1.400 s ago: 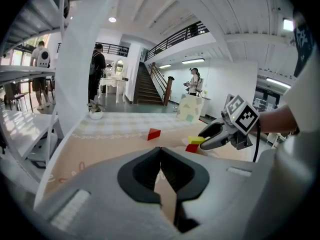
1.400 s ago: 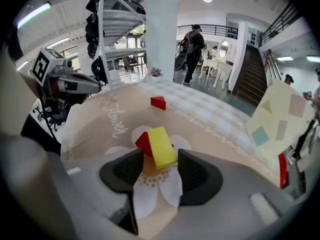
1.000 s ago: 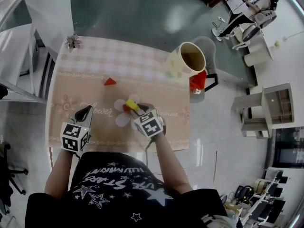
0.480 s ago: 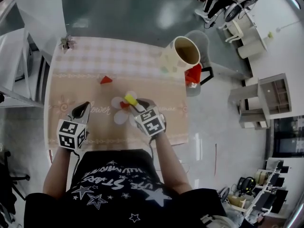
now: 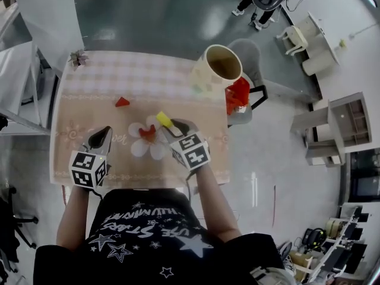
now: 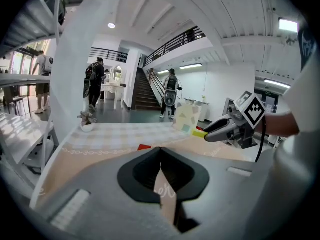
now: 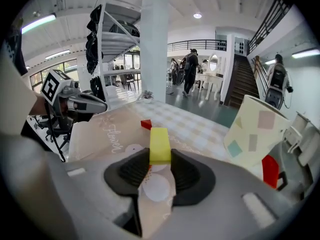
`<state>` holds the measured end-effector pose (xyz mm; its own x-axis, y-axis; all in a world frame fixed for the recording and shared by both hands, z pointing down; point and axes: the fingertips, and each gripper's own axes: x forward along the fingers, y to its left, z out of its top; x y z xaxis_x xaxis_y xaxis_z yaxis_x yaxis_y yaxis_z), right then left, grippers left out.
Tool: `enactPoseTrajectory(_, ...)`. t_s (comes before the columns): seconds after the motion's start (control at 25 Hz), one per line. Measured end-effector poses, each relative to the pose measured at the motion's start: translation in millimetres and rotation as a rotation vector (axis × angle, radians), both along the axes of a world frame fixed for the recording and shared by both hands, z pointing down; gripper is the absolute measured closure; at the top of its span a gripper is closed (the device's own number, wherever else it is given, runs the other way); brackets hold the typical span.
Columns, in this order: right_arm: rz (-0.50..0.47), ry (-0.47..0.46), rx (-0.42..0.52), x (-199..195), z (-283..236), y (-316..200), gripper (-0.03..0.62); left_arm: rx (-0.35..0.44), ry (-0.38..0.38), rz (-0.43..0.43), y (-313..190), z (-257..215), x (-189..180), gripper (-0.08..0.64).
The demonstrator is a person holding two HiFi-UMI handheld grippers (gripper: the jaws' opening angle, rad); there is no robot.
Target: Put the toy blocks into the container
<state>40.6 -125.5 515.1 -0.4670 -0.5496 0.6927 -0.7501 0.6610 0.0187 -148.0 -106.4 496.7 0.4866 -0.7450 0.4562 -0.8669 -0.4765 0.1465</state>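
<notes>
Nearest the person, the left tool (image 5: 101, 135) hung over the near left part of the surface (image 5: 89, 82), at about 8 o'clock in the head view, its jaws pressed together with nothing between them. At about 5 o'clock from the surface's middle, the right tool (image 5: 173, 127) pinched a yellow block (image 5: 163, 120) by its near end, holding it clear of the cloth. Just at 8 o'clock of it, a red block (image 5: 147, 133) lay on a white flower print (image 5: 141, 147). Farther off, toward 10 o'clock, a red triangular block (image 5: 122, 102) lay alone. The patterned cream container (image 5: 215, 71) stood upright at the far right corner, at 1 o'clock, well apart from the yellow block. A small potted plant (image 5: 77, 58) sat at the far left corner.
</notes>
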Motion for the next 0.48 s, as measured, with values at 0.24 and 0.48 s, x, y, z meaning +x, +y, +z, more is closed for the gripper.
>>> enactPoseTrajectory(0.24, -0.003, -0.020, 0.065, 42.7, -28.0, -21.9, 0.454, 0.069, -0.001, -0.003, -12.6, -39.7, 39.6, 0.551)
enactPoseTrajectory(0.48, 0.020, -0.045, 0.112, 85.3, -50.8, -42.4, 0.456, 0.096, -0.013, 0.006, -31.1, -54.4, 78.6, 0.549)
